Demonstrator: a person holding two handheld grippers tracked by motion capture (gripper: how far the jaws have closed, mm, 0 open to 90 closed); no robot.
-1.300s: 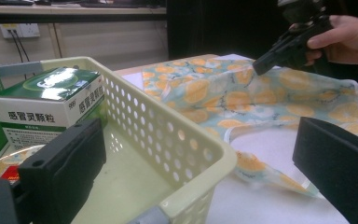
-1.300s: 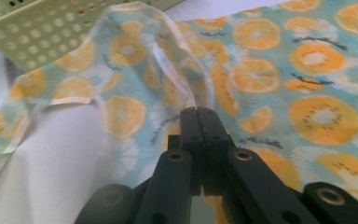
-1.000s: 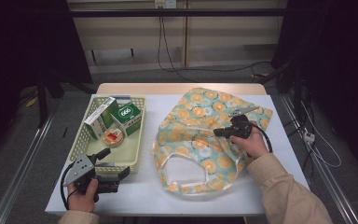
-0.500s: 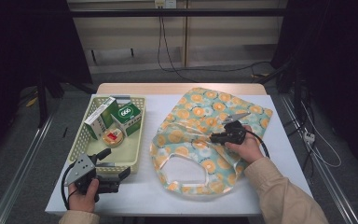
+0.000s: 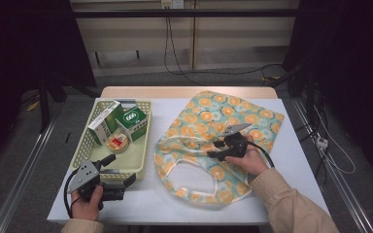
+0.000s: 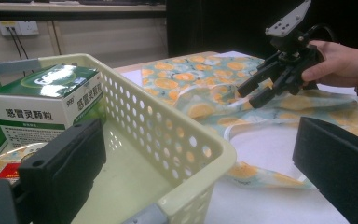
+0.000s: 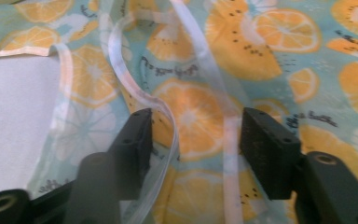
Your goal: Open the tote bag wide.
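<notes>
Bag (image 5: 218, 141), orange-slice print on teal fabric with white piping, lies flat on the right half of the counter (image 5: 175, 204), mouth and handle loops toward the person. Since a second ago the right gripper (image 5: 214, 149) has slid from the bag's far right part toward its middle, and its jaws have just been opening; they now stand partly apart over the fabric with a piped handle strap between them, pads not pressing. Judgement: released, regrasping near the opening. Left gripper (image 5: 121, 171) rests wide open, empty, at the basket's (image 5: 90, 154) near rim; boxes inside untouched.
</notes>
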